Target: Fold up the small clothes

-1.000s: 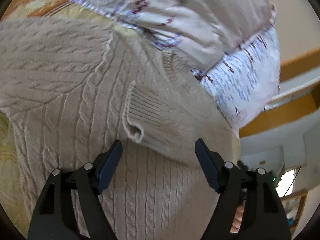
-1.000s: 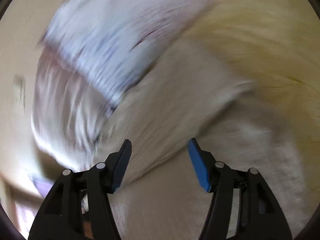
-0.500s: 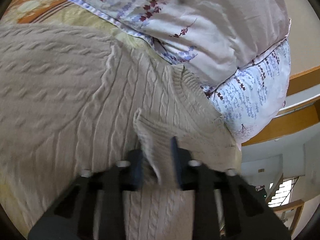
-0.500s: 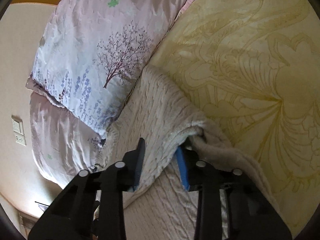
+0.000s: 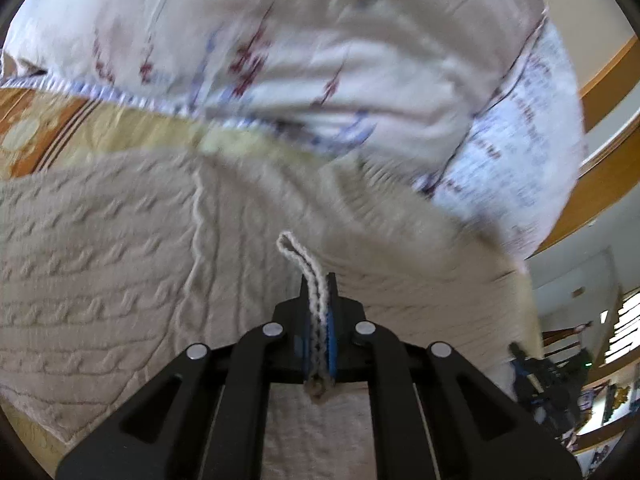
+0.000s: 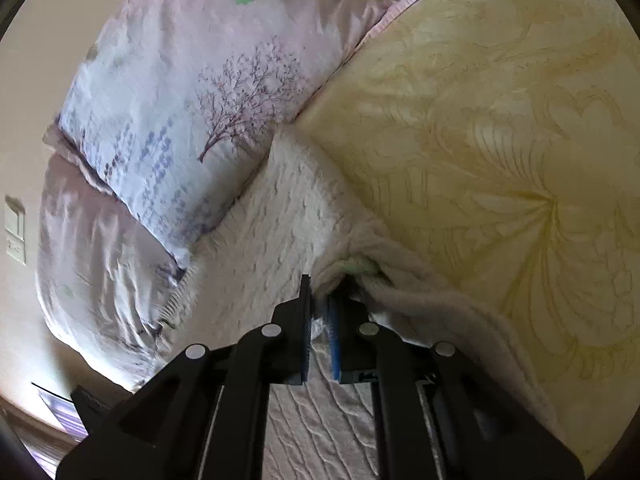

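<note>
A cream cable-knit sweater [image 5: 120,264] lies spread on a bed. My left gripper [image 5: 319,292] is shut on the ribbed cuff of its sleeve [image 5: 298,258], which stands up pinched between the blue pads. In the right wrist view the same sweater [image 6: 280,216] runs from the pillows toward me. My right gripper [image 6: 319,300] is shut on a bunched fold at the sweater's edge [image 6: 352,268], beside the bedspread.
Two floral pillows [image 6: 192,92] are stacked at the head of the bed, right against the sweater. A pale yellow patterned bedspread [image 6: 500,160] covers the bed to the right. Wooden trim [image 5: 600,184] and a room beyond show at the left view's right edge.
Both grippers went from wide open to shut. The left closed on the sleeve cuff, which now stands upright between the pads. The right closed on the sweater's edge fold.
</note>
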`<state>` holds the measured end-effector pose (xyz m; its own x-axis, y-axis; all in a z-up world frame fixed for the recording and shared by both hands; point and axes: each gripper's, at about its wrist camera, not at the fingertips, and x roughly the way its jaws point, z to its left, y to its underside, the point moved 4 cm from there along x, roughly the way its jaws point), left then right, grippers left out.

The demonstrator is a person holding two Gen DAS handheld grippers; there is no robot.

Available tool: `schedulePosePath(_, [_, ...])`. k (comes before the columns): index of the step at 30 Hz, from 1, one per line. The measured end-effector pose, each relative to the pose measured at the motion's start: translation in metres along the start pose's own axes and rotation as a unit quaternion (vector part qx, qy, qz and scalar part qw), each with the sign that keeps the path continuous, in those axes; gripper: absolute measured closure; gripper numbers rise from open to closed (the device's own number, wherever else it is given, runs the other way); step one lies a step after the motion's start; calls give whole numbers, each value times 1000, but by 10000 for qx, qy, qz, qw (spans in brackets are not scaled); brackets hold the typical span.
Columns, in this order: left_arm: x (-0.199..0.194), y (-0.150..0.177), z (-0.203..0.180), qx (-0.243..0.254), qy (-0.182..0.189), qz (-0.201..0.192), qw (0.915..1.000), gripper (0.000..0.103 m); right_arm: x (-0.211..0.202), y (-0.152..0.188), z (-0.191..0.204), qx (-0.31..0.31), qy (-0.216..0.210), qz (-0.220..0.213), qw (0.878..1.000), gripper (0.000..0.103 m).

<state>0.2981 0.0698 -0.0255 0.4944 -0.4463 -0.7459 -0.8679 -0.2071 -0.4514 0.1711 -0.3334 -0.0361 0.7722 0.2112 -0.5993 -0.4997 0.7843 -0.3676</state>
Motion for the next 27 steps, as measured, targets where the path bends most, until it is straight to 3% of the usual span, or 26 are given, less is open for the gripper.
schedulePosePath(3, [-3, 5, 2, 58, -200, 38, 9998, 90, -11, 3, 3, -128, 303, -37, 9995, 81])
schedulePosePath(5, [-21, 8, 3, 151, -263, -58, 9995, 65, -24, 4, 4, -167, 539, -255, 9981, 61])
schedulePosePath(7, [-44, 14, 8, 213, -253, -251, 9991, 48, -39, 7, 10, -338, 657, -613, 9954, 58])
schedulePosePath(10, [-89, 24, 27, 221, -194, -553, 9980, 40, -45, 10, 30, -739, 541, -788, 9927, 51])
schedulePosePath(14, [-149, 39, 79, -184, -485, -942, 9942, 35, -11, 24, 64, -1222, 41, 101, 9924, 49])
schedulePosePath(17, [-186, 56, 132, -823, -690, -1145, 9876, 35, 10, 35, 78, -1436, 24, 444, 9886, 49])
schedulePosePath(21, [-220, 79, 205, -1941, -797, -1343, 9685, 37, 25, 47, 82, -1615, 240, 582, 9849, 46])
schedulePosePath(24, [-231, 87, 239, -2532, -723, -1503, 9529, 41, 20, 49, 81, -1457, 50, 654, 9871, 41])
schedulePosePath(27, [-239, 89, 275, -3282, -568, -1720, 9271, 42, 15, 49, 77, -1349, -59, 776, 9878, 40])
